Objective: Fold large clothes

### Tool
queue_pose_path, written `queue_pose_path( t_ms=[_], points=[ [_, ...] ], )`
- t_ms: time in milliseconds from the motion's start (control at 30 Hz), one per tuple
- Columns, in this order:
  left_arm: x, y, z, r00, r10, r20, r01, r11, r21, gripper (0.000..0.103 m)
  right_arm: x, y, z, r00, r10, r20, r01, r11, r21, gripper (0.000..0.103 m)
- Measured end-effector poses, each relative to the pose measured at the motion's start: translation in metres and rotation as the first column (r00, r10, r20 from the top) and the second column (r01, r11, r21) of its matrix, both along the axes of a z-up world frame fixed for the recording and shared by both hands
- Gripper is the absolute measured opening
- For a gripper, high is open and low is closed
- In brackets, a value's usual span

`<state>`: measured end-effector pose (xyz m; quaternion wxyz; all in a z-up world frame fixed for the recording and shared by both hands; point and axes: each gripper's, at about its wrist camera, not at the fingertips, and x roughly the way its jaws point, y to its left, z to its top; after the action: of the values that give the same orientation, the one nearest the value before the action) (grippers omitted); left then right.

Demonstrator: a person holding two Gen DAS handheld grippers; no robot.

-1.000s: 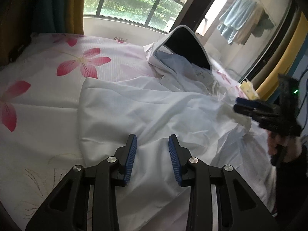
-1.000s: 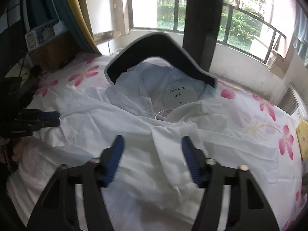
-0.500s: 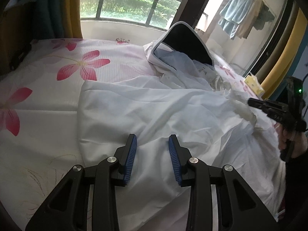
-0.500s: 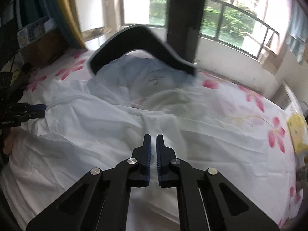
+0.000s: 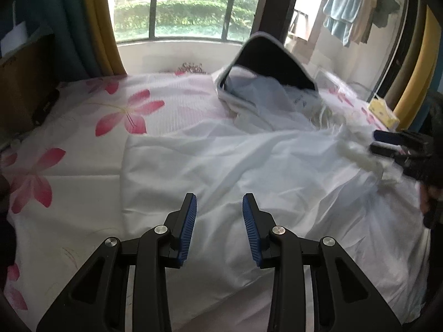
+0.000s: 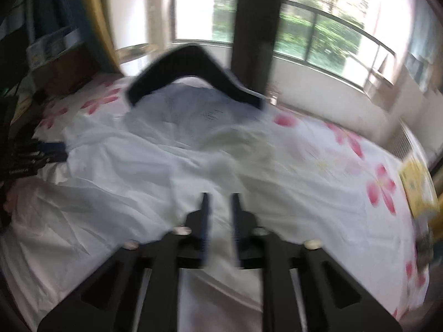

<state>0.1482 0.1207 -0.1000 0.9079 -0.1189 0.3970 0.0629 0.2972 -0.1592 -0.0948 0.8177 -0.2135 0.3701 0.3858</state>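
A large white hooded garment (image 5: 235,160) lies spread and creased on the bed, its dark-lined hood (image 5: 265,63) standing up at the far side. My left gripper (image 5: 219,207) is open and empty, just above the garment's near part. The right gripper (image 5: 387,144) shows at the right edge of the left wrist view, by a bunched white fold. In the blurred right wrist view the garment (image 6: 138,171) fills the middle and my right gripper (image 6: 220,207) has a narrow gap with white cloth between the fingers. The left gripper (image 6: 41,152) shows at the left edge there.
The bed sheet (image 5: 83,144) is white with pink flowers. A yellow box (image 5: 384,110) lies at the bed's far right edge. A wooden shelf unit (image 5: 25,83) stands on the left. Curtains and a railed window (image 5: 180,13) are beyond the bed.
My right gripper closed half a second ago and now stands slightly parted while moving fast. It has shifted along the garment's right side. My left gripper has stayed open and swung a little left.
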Motion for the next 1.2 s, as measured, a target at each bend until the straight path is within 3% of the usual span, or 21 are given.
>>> queue_pose_path(
  t_ms=[67, 200, 233, 300, 400, 600, 833, 1200],
  points=[
    [-0.002, -0.001, 0.004, 1.0, 0.0, 0.004, 0.0, 1.0, 0.011, 0.036, -0.001, 0.018, -0.008, 0.999, 0.045, 0.0, -0.045, 0.999, -0.019, 0.061],
    [-0.005, 0.001, 0.004, 1.0, 0.005, -0.011, -0.004, 1.0, 0.021, 0.036, -0.001, 0.036, -0.023, 0.997, 0.073, 0.027, -0.071, 0.995, -0.074, 0.058],
    [-0.005, 0.002, 0.002, 1.0, 0.007, -0.021, -0.007, 1.0, 0.019, 0.036, 0.0, 0.036, -0.027, 0.996, 0.082, 0.032, -0.079, 0.993, -0.087, 0.051],
    [-0.004, 0.004, -0.003, 0.999, 0.013, -0.04, -0.012, 1.0, 0.013, 0.036, 0.005, 0.032, -0.032, 0.997, 0.069, 0.024, -0.066, 0.993, -0.102, 0.014],
    [0.0, 0.006, -0.011, 0.998, 0.009, -0.061, -0.009, 1.0, -0.002, 0.036, 0.009, 0.017, -0.028, 0.999, 0.034, 0.038, -0.03, 0.996, -0.087, 0.005],
    [0.003, 0.002, -0.015, 0.999, -0.003, -0.052, 0.004, 1.0, 0.006, 0.036, 0.026, -0.039, -0.013, 0.99, -0.126, 0.059, 0.129, 0.991, -0.047, 0.004],
    [0.001, 0.001, -0.015, 0.999, -0.013, -0.046, 0.013, 1.0, 0.017, 0.037, 0.035, -0.102, -0.022, 0.956, -0.291, -0.046, 0.291, 0.957, -0.001, 0.005],
    [0.0, 0.006, -0.005, 0.998, -0.006, -0.067, 0.007, 1.0, 0.02, 0.037, 0.018, -0.134, -0.025, 0.927, -0.366, -0.075, 0.368, 0.93, 0.0, 0.007]
  ],
)
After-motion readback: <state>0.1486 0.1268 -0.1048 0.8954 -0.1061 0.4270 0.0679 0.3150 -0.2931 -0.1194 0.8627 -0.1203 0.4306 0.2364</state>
